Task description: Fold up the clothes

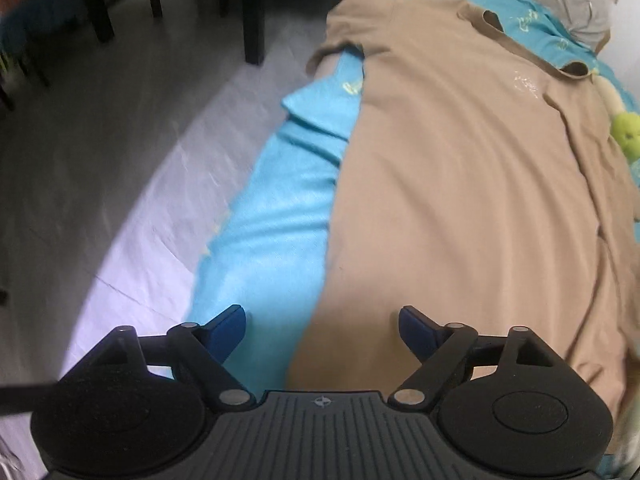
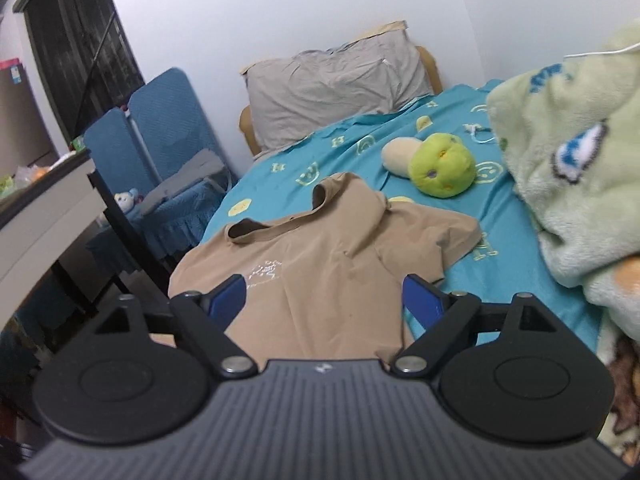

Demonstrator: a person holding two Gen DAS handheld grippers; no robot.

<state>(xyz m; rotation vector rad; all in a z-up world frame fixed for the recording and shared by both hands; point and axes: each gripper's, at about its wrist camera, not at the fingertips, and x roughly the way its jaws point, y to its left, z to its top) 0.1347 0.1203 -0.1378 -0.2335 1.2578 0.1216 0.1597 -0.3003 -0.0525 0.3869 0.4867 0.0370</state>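
Both claws, left claw (image 1: 322, 330) and right claw (image 2: 324, 300), wide open, empty; tan shirt (image 2: 320, 276) flat on bed (image 2: 500, 272); next: grasp sleeve, fold inward.

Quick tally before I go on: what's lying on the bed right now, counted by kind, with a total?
Tan shirt: 1, spread flat on the blue sheet
Grey pillow: 1, at the head of the bed
Plush toy, green and cream: 1
Pale green fleece blanket: 1, bunched along the right side
Total: 4 things on the sheet
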